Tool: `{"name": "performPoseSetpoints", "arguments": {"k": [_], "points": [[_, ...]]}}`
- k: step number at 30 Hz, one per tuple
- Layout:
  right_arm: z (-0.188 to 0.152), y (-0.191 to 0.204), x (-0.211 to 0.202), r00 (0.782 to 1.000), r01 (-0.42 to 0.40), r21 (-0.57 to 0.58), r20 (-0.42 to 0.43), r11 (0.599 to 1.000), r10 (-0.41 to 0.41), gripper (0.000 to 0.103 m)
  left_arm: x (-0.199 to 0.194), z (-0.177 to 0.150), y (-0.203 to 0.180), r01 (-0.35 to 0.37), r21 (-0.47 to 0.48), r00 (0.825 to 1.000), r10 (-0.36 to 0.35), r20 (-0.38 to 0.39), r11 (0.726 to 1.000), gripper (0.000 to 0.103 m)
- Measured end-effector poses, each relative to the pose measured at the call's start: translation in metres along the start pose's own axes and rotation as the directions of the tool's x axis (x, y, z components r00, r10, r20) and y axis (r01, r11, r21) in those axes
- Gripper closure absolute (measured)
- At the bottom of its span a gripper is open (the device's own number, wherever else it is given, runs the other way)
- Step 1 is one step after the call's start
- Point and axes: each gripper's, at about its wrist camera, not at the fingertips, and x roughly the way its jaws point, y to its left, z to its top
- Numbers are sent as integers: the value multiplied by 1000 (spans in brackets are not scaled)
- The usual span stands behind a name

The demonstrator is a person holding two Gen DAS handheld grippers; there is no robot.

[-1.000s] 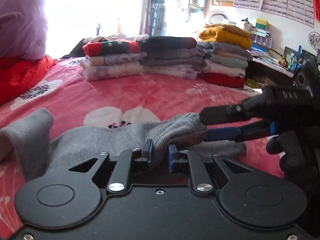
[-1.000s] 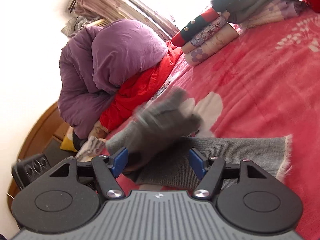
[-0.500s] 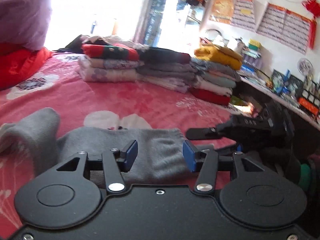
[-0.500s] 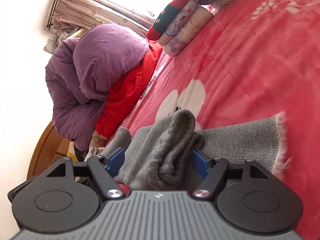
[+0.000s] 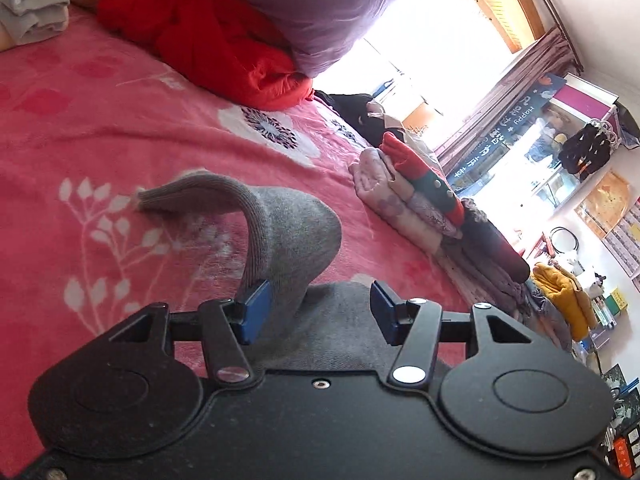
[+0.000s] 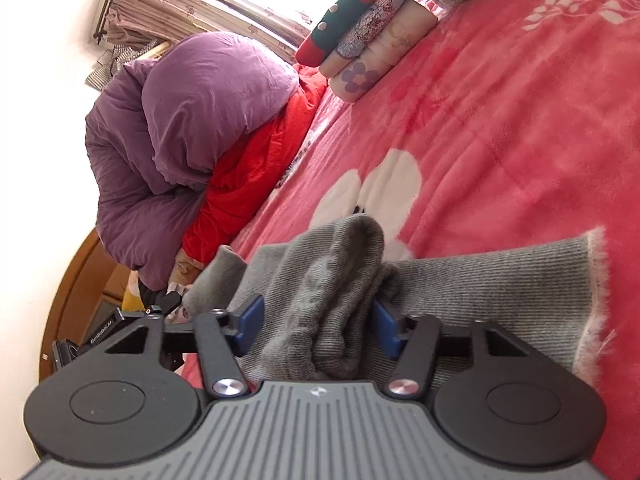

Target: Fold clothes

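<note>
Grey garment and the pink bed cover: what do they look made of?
Grey garment: looks like a soft ribbed knit, wool or acrylic; matte, with visible ribs and a fuzzy frayed edge. Pink bed cover: likely plush fleece, with a short brushed nap and printed white flowers.

Black hand-held gripper (image 5: 316,312), blue pads (image 5: 256,310)

**Sweater between both tongs, stacks beyond**

Bunched sleeve (image 6: 332,300) between right tongs (image 6: 316,326), over flat sweater (image 6: 500,280) on bed (image 6: 500,128). Ahead: folded stack (image 6: 372,40). Ahead-left: quilts (image 6: 192,120). Second sleeve (image 5: 280,232) against left tongs' (image 5: 316,312) left pad.
</note>
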Motion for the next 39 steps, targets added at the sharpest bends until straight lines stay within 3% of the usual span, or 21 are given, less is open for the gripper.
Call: {"name": "performPoseSetpoints", "arguments": {"k": [2, 8, 12, 15, 19, 24, 29, 32, 36, 39], "points": [[-1, 1, 0, 1000, 11, -17, -8, 1000, -11, 63, -2, 1, 3, -17, -16, 1000, 17, 9, 1000, 47], [-4, 12, -3, 999, 53, -117, 7, 992, -53, 78, -7, 3, 15, -89, -68, 995, 92, 47, 994, 47], [-10, 34, -10, 996, 84, -271, 64, 959, -69, 82, -12, 6, 25, -113, -114, 990, 121, 66, 987, 44], [-12, 55, -19, 987, 140, -418, 131, 897, -93, 83, -12, 7, 28, -108, -127, 991, 117, 70, 986, 40], [-18, 78, -32, 975, 204, -588, 198, 783, -105, 83, -5, 12, 31, -100, -140, 991, 112, 77, 985, 40], [-15, 84, -53, 955, 287, -644, 251, 710, -158, 83, 2, 16, 40, -116, -169, 989, 129, 68, 979, 40], [-4, 68, -74, 921, 385, -597, 298, 704, -251, 84, 13, 12, 48, -175, -182, 983, 181, 16, 968, 40], [7, 50, -88, 907, 406, -514, 324, 756, -267, 84, 12, 11, 40, -144, -158, 989, 146, -2, 977, 40], [18, 38, -99, 911, 376, -405, 324, 834, -254, 85, 1, 7, 15, -26, -40, 998, 24, -53, 999, 40], [27, 42, -102, 930, 299, -332, 312, 894, -195, 85, -4, -3, 3, 118, -1, 982, -117, -147, 993, 40]]}}
